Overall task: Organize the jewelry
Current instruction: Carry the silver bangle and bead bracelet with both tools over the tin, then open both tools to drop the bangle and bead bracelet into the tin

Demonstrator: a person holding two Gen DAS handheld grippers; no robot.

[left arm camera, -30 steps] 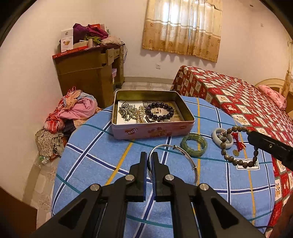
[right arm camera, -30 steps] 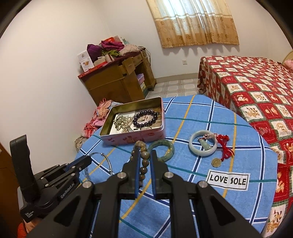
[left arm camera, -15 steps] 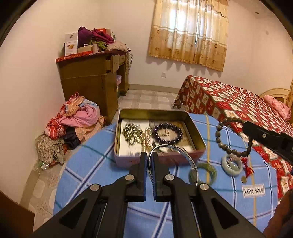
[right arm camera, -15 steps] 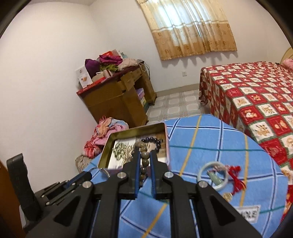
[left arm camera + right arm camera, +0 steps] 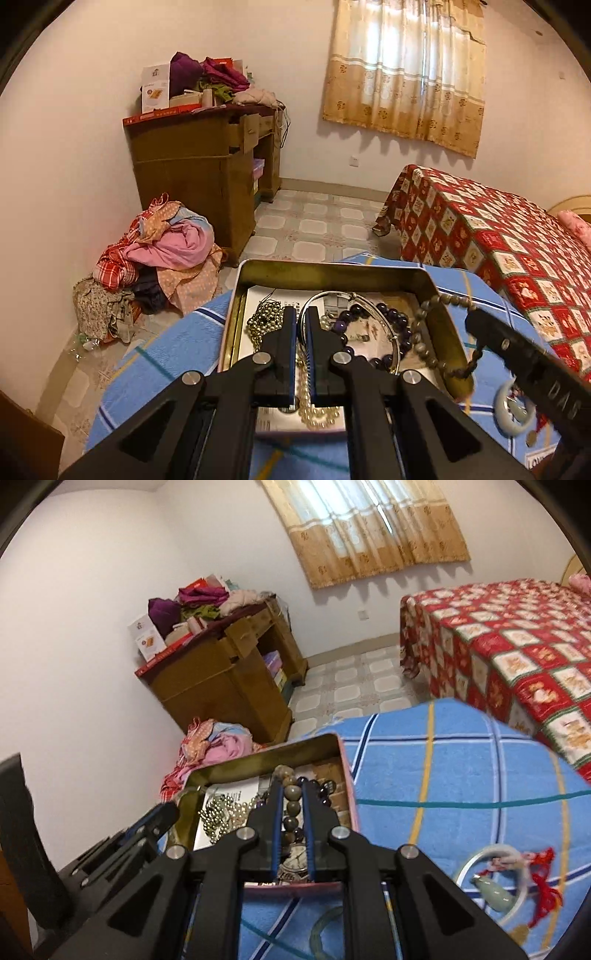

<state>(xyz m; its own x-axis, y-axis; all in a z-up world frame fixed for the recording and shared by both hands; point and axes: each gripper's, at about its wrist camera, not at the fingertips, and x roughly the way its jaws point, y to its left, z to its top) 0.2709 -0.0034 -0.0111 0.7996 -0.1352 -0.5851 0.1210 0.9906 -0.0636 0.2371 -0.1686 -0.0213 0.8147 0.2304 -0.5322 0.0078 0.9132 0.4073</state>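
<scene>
Bangle (image 5: 373, 310), stiff and light, pinched at its rim in my left gripper (image 5: 302, 325) above tin (image 5: 332, 267); right gripper (image 5: 292, 801) clamps limp, probably wooden bead bracelet (image 5: 290, 805) mid-strand.

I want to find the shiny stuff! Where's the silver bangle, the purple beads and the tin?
silver bangle (image 5: 389, 325): left wrist view, right rim.
purple beads (image 5: 400, 325): left wrist view, right-side beads.
tin (image 5: 332, 271): left wrist view, far wall.
</scene>
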